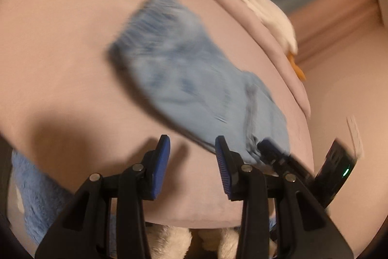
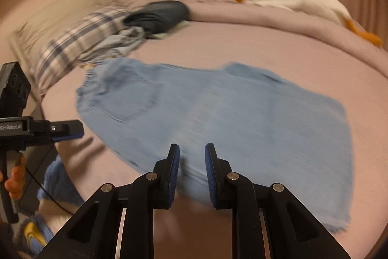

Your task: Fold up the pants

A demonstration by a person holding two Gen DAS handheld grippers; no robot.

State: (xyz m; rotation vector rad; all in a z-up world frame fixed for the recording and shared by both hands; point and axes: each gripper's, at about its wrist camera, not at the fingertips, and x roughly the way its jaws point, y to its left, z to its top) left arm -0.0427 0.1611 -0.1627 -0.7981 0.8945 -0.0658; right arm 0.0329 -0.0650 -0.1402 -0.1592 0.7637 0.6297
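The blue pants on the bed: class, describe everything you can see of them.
The pants are light blue, faded denim by the look, lying spread fairly flat on the pinkish-mauve bed sheet. A patch pocket shows on the upper left and one edge looks frayed at the lower right. The right hand-held gripper hangs open over their near edge; whether it touches is unclear. Motion blur hides finer detail.

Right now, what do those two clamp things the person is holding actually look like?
Both the left gripper and right gripper are black plastic with silver pivot pins and ribbed blue pads on the jaws. The left one's body reads "GenRobot.AI", and a thin black cable trails below it.
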